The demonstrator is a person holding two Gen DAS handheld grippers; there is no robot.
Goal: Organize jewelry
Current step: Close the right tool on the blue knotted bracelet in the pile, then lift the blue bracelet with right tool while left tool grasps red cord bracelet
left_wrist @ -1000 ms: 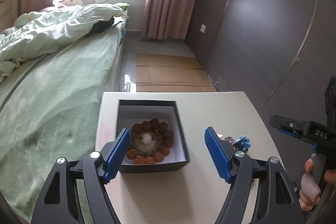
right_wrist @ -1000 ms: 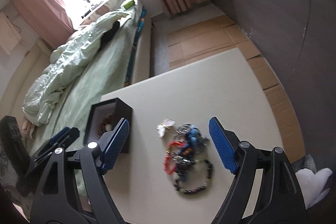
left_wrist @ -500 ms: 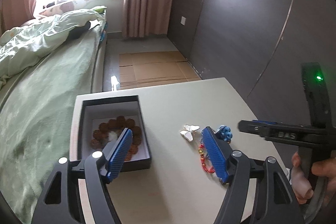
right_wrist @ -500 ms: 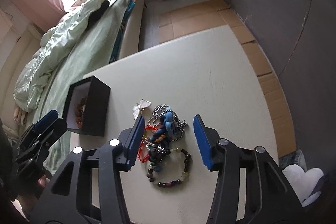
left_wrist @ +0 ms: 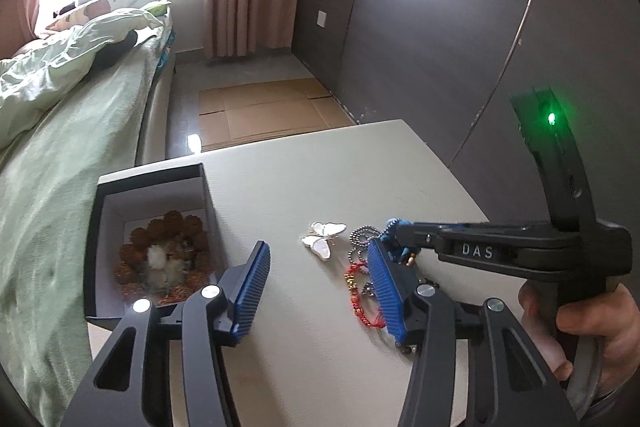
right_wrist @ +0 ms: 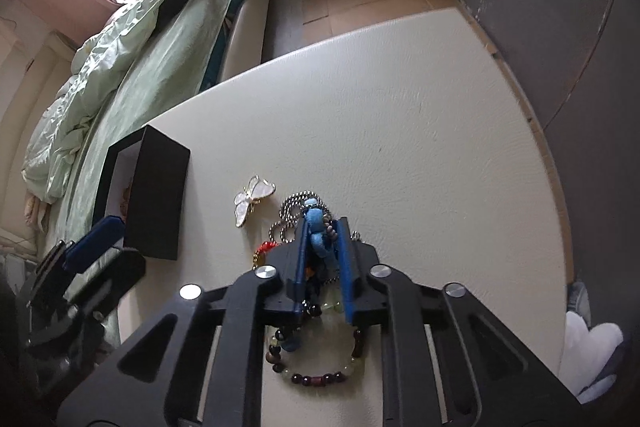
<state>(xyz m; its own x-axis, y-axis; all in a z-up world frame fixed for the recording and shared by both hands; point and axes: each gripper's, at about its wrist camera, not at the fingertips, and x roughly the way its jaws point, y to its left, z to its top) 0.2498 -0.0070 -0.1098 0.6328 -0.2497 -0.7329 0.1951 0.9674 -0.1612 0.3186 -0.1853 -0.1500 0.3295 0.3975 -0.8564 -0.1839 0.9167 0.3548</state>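
Observation:
A pile of jewelry lies on the cream table [right_wrist: 400, 99]: a blue charm [right_wrist: 316, 227] on a ball chain [right_wrist: 286, 215], a red cord bracelet [left_wrist: 360, 295], a dark and pale bead bracelet [right_wrist: 320, 375] and a white butterfly brooch [right_wrist: 252, 199], also in the left wrist view [left_wrist: 324, 239]. My right gripper [right_wrist: 322, 227] is shut on the blue charm at the pile. A black box [left_wrist: 152, 235] holds a brown bead bracelet [left_wrist: 168, 255]. My left gripper [left_wrist: 320, 283] is open and empty, between box and pile.
A bed with a green quilt [left_wrist: 60, 131] runs along the table's left side. Flattened cardboard [left_wrist: 264, 115] lies on the floor beyond the table's far edge. A dark wall [left_wrist: 440, 27] stands to the right.
My right gripper moved down onto the pile and its jaws closed around the blue charm. My left gripper swung right, away from the box, staying open.

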